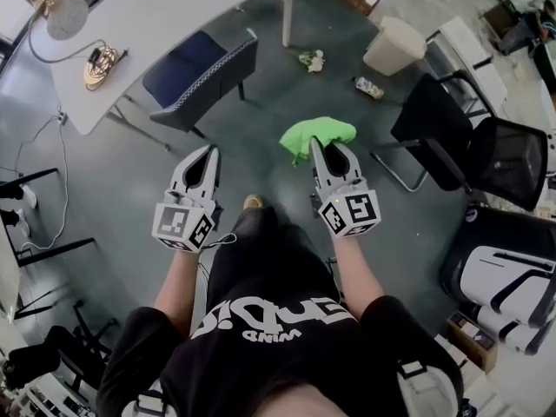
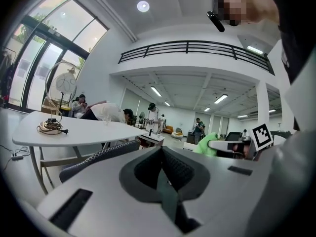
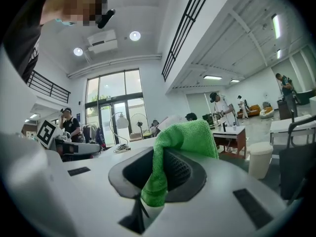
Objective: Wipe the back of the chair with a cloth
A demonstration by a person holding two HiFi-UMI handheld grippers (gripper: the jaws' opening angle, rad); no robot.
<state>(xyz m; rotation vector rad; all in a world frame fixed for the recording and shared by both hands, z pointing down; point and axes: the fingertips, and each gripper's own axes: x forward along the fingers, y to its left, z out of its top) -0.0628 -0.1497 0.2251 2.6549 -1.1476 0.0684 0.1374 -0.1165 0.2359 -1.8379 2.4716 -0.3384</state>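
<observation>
A green cloth (image 1: 317, 135) hangs bunched from my right gripper (image 1: 327, 148), which is shut on it. In the right gripper view the cloth (image 3: 183, 141) is clamped between the jaws and droops over them. My left gripper (image 1: 208, 155) is shut with nothing in it; its jaws meet in the left gripper view (image 2: 161, 151). A dark blue padded chair (image 1: 201, 72) stands ahead and to the left, partly under the white table (image 1: 165, 24), apart from both grippers. Its back edge (image 2: 101, 156) shows just beyond the left jaws.
Black office chairs (image 1: 460, 146) stand to the right, with a white and black machine (image 1: 504, 281) below them. A beige bin (image 1: 395, 46) and small litter (image 1: 313, 59) lie on the grey floor ahead. Cables (image 1: 102, 63) rest on the table. People stand far off in the hall (image 2: 153, 115).
</observation>
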